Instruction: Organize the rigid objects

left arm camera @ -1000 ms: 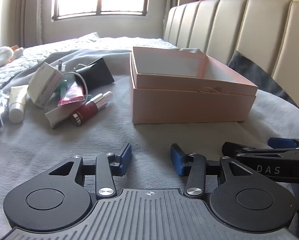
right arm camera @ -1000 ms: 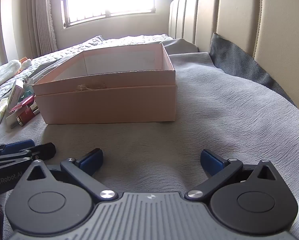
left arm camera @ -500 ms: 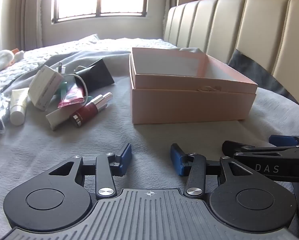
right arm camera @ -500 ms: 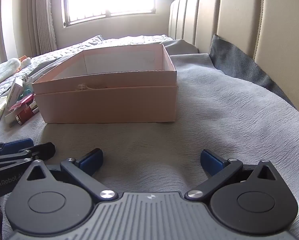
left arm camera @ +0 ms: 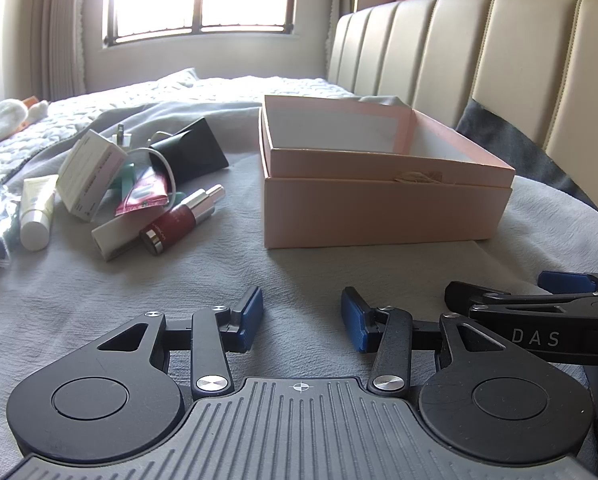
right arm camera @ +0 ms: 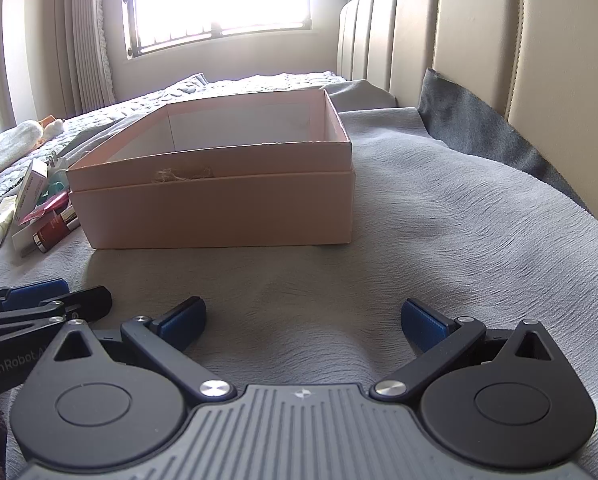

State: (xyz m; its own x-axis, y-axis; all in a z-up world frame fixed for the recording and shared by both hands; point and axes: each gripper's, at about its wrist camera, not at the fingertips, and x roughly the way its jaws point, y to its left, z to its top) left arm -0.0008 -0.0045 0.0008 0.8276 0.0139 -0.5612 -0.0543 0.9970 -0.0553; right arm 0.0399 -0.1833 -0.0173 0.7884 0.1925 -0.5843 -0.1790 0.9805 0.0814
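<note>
An open pink box (left arm camera: 379,208) stands on the grey bedspread; it also shows in the right wrist view (right arm camera: 219,208). Left of it lies a pile: a red bottle (left arm camera: 179,220), a white carton (left arm camera: 91,172), a white tube (left arm camera: 39,212), a black pouch (left arm camera: 191,152), a pink sachet (left arm camera: 145,192). The pile's edge shows in the right wrist view (right arm camera: 39,216). My left gripper (left arm camera: 302,318) is open and empty, low over the bedspread in front of the box. My right gripper (right arm camera: 303,322) is open wide and empty, beside the left one.
A beige padded headboard (left arm camera: 499,60) runs along the right, with a dark grey cushion (right arm camera: 479,128) against it. A white rolled towel (left arm camera: 3,120) lies far left. A window (left arm camera: 203,0) is at the back. The right gripper's finger (left arm camera: 539,312) sits at the left view's right edge.
The left view has shifted slightly to the left, so the pile sits a little more to the right in frame. Both grippers stay open and empty.
</note>
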